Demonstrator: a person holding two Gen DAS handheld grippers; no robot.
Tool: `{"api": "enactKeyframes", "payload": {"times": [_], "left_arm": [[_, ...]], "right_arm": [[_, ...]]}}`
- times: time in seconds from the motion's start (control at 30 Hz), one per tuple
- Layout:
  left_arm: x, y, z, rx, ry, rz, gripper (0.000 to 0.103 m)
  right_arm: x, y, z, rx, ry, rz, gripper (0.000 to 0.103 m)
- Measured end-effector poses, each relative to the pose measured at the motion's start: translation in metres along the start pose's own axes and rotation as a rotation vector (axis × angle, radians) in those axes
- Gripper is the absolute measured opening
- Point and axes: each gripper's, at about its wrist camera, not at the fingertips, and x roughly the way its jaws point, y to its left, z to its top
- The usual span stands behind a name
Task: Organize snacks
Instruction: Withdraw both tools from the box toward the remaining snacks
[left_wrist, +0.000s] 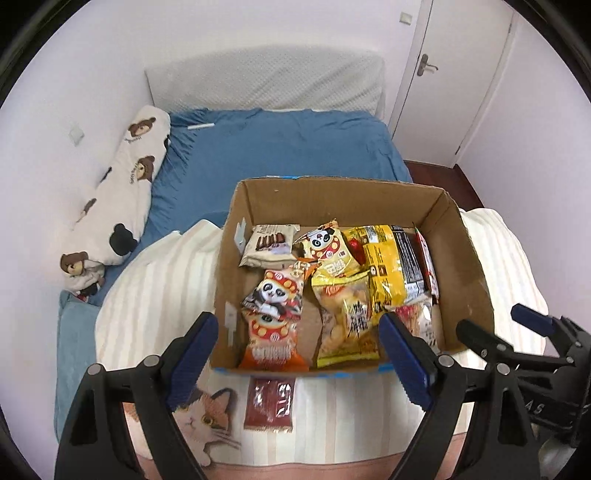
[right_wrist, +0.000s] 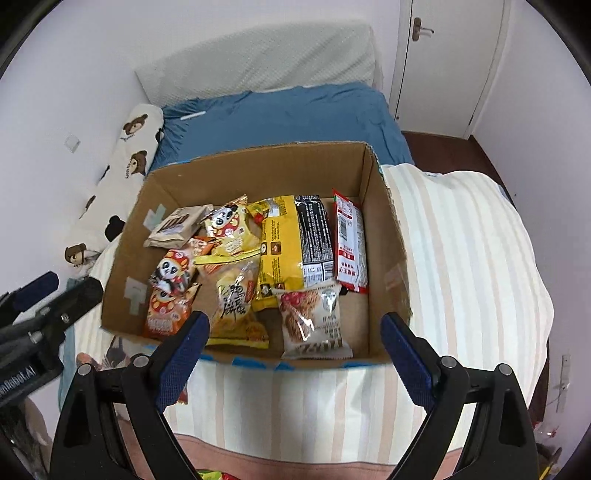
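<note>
Matt corrugated cardboard box (left_wrist: 469, 266), glossy plastic snack packets (right_wrist: 284, 251), soft striped cloth blanket (right_wrist: 461, 258).

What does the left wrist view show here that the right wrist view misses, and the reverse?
Left wrist only: a dark red packet lying on the striped blanket outside the cardboard box, between the open left tongs.

Right wrist only: a clear-windowed biscuit pack at the box's near wall.

Both: the box, panda snack bags, yellow bag, and both tongs open and empty.

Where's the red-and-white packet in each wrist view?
Left wrist: red-and-white packet, a sliver at the right edge of the snack pile, beside the yellow bag.
Right wrist, fully visible, rightmost snack.
Shared landmark: cardboard box.
</note>
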Motion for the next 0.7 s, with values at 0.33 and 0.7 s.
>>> {"api": "enactKeyframes", "payload": {"times": [0.33, 0.7], "left_arm": [[-0.026, 0.005, -0.056, -0.03, -0.002, -0.01, 0.089], [0.006, 0.06, -0.192, -0.148, 0.224, 0.057, 0.089]], "right_arm": [[-0.037, -0.003, -0.06, 0.056, -0.016, 0.071, 0.096], [0.046, 0.002, -0.221, 0.261, 0.385, 0.295, 0.096]]}}
